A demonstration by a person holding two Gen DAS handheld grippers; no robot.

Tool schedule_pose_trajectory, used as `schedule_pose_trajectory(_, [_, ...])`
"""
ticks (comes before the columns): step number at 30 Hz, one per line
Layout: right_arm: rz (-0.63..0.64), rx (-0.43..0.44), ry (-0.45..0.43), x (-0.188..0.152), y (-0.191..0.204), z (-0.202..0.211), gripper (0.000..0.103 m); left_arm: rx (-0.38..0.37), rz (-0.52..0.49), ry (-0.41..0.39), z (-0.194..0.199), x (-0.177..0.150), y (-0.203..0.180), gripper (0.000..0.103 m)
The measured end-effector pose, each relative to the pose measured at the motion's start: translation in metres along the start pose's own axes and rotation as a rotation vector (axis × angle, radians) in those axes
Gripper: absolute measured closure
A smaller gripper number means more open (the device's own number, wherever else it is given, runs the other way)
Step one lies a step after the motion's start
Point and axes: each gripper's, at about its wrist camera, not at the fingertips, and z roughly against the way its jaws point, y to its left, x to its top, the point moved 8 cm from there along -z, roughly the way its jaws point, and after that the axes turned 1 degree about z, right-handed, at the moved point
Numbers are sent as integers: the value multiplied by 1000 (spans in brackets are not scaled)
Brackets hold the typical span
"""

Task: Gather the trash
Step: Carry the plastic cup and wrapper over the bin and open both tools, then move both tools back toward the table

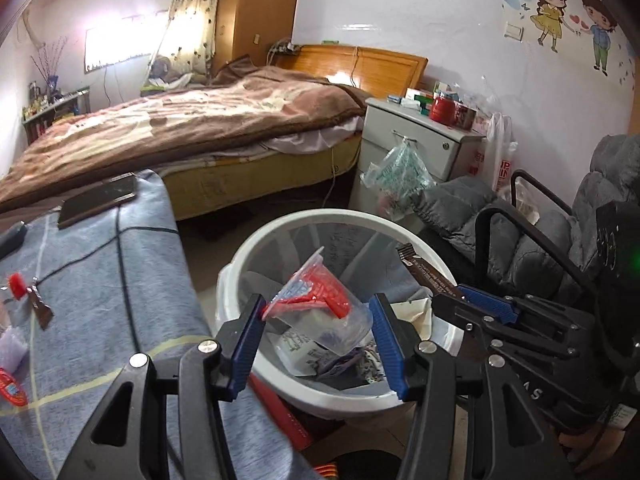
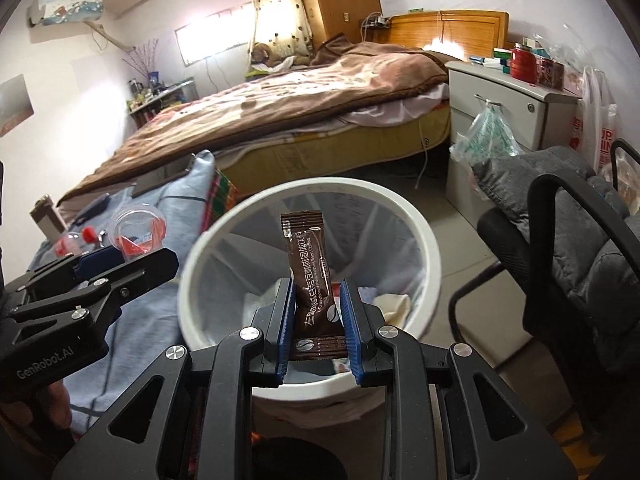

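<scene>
Left wrist: left gripper (image 1: 318, 336) clamping clear plastic cup (image 1: 320, 312) above white bin (image 1: 240, 264) rim; right gripper (image 2: 316, 322) pinching brown coffee sachet (image 2: 310, 276) over open bin mouth.

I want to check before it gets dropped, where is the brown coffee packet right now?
The coffee packet stands upright, clamped in the right gripper over the white trash bin, with the grey chair to its right.

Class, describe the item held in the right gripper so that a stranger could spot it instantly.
Find the round white plastic waste bin beside the bed. Above its opening, the right gripper pinches a slim dark-brown coffee sachet, standing upright. Unlike the clear plastic cup nearby, it is opaque, with white lettering.
</scene>
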Motion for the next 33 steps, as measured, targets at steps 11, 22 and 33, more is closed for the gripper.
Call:
schedule_pose_trajectory(11, [17, -38, 46, -4, -13, -15, 77, 1, -14, 43, -18, -3, -6, 47])
schedule_pose_trajectory(22, [29, -53, 65, -6, -15, -19, 75, 7, 0, 43, -17, -3, -2, 37])
schedule_pose_trajectory(33, [14, -43, 36, -2, -6, -9, 53, 19, 33, 1, 4, 0, 15, 32])
